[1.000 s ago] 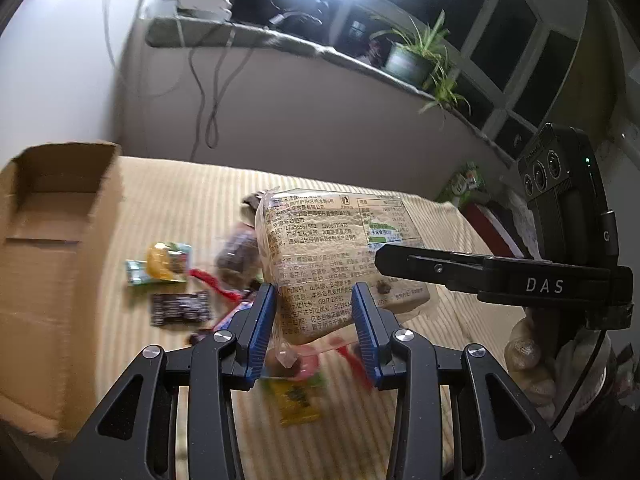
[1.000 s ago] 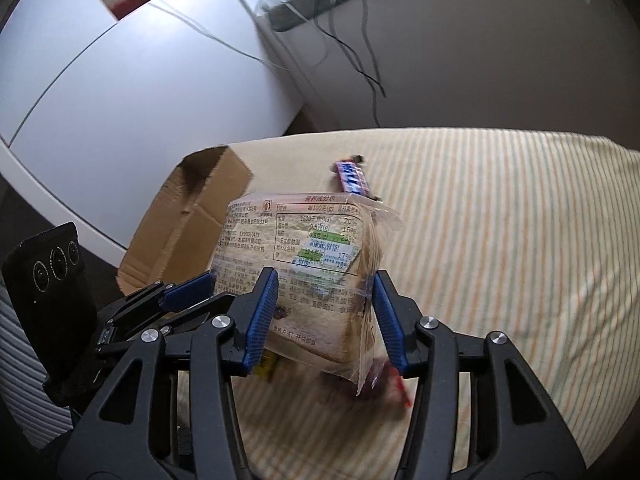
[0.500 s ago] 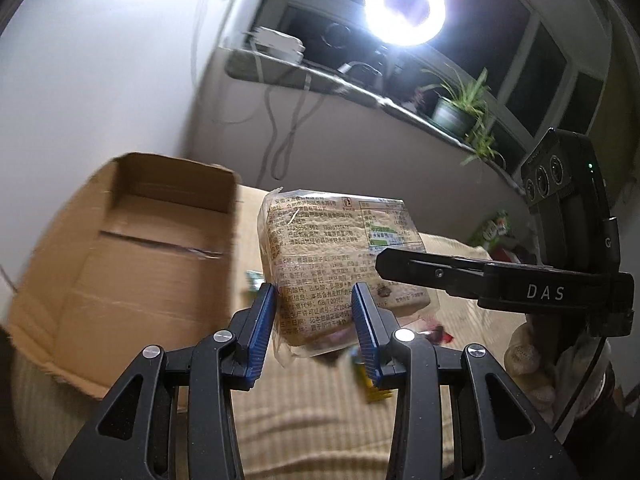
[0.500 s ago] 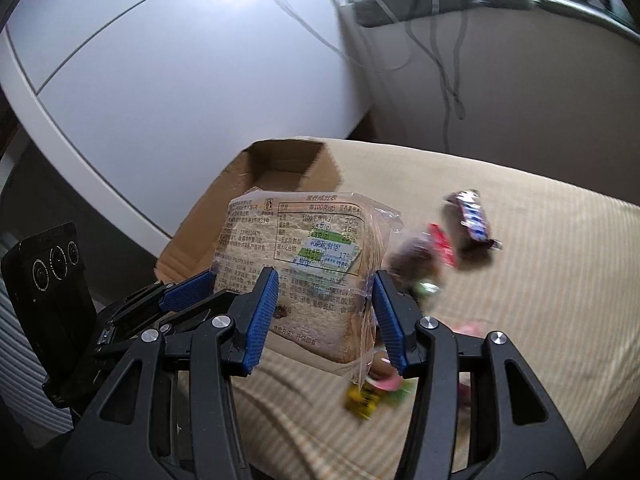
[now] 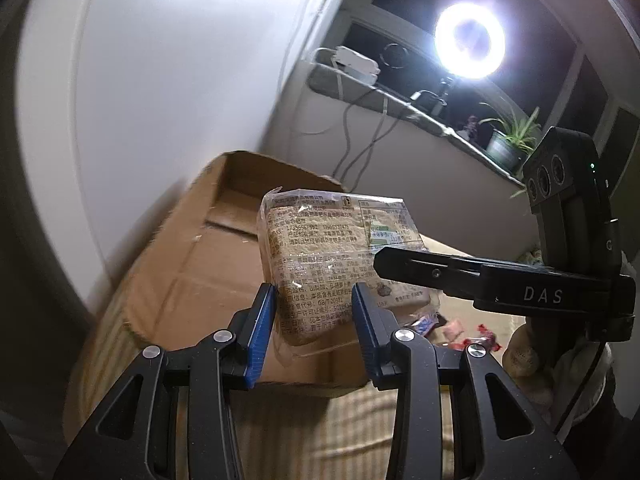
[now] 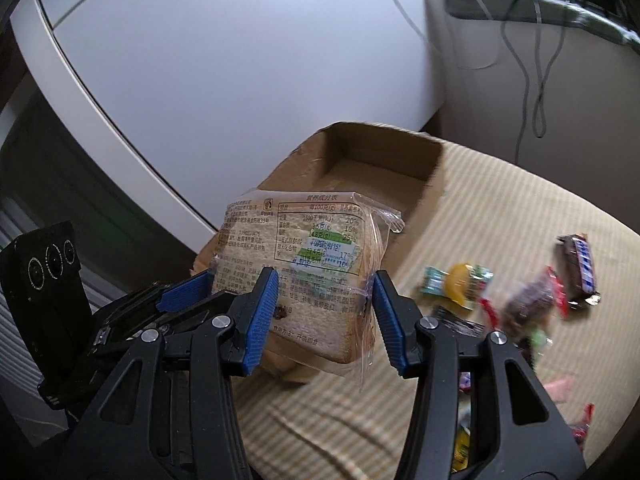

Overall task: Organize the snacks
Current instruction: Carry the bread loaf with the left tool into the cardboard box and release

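Both grippers clamp one clear-wrapped pack of sliced bread (image 5: 332, 264) in the air above the open cardboard box (image 5: 192, 280).

Left gripper (image 5: 314, 320) and right gripper (image 6: 326, 312) are each part-closed, blue pads pressing opposite sides of the pack. A beige striped cover (image 6: 500, 200) carries everything, the box sitting at its corner beside a white wall (image 5: 160, 80). The left view alone shows a lit ring light (image 5: 470, 40), a potted plant (image 5: 508, 144) on the dark window's sill and a gloved hand (image 5: 532, 368). The right view alone shows loose snacks near the cover's right edge, including a dark chocolate bar (image 6: 578, 268) and a yellow candy (image 6: 460, 284).
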The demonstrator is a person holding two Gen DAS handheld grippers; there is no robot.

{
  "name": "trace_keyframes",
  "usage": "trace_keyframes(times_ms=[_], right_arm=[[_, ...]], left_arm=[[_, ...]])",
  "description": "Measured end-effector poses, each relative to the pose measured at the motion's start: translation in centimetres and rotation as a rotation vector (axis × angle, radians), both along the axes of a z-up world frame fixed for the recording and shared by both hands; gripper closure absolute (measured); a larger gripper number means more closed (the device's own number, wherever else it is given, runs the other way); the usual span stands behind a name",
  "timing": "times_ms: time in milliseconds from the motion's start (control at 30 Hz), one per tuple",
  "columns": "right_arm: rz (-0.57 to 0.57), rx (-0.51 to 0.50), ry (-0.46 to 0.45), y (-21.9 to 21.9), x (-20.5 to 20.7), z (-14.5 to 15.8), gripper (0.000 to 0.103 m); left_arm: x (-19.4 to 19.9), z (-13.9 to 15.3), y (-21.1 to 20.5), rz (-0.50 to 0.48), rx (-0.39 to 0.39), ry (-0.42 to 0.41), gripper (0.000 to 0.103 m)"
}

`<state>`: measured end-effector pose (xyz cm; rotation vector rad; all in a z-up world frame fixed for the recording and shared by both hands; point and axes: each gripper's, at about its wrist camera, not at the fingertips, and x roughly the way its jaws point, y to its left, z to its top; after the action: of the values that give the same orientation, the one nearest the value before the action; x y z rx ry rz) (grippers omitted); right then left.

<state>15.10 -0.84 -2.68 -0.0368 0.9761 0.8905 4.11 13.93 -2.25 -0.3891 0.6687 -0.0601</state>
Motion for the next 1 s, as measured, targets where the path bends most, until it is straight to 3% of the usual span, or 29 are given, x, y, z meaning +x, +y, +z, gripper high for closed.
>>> trace_keyframes(times_ms=[400, 700, 1000], right_arm=[[0.049, -0.021, 0.037, 4.4, 1.2, -2.1, 0.052], [0.001, -0.034, 0.019, 3.9, 2.3, -2.2, 0.042], [0.000, -0.057, -0.050, 2.0, 0.9, -0.9, 0.041]], left_arm=[[-0.1, -1.3, 3.2, 0.070, -0.004, 0.030, 0.067], [-0.8, -1.1, 3.7, 0.106, 0.034, 0.019, 0.067], [-1.3, -0.5, 2.6, 0.096, 0.054, 0.004, 0.067]])
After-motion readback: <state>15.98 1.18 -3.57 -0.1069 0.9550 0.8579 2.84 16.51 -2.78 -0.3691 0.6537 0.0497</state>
